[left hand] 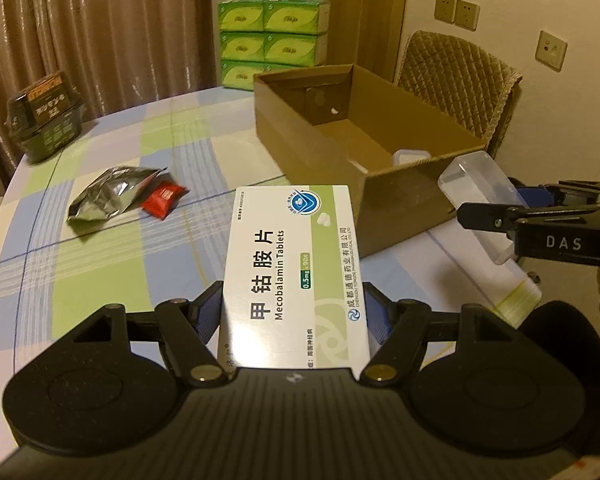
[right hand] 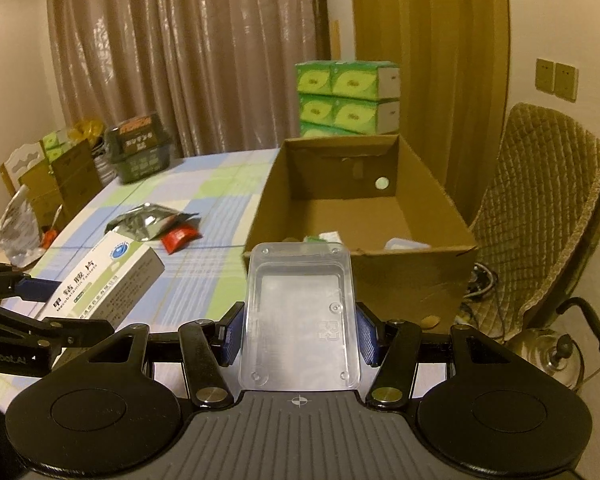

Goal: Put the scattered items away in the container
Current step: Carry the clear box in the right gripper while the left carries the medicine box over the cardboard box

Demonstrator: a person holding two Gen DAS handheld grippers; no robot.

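The left gripper (left hand: 294,312) is clamped on a white and green cardboard medicine box (left hand: 294,264), held above the checked blue and green tablecloth (left hand: 100,272). The right gripper (right hand: 300,332) is clamped on a clear rectangular plastic tray (right hand: 300,316). Both face the open brown cardboard box (left hand: 379,184), which already holds a few small items. A crumpled silver foil pouch (left hand: 108,196) and a small red sachet (left hand: 164,200) lie touching on the cloth, left of the box.

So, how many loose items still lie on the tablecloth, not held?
2: a silver foil pouch and a red sachet touching it, left of the cardboard box. Others may be hidden.
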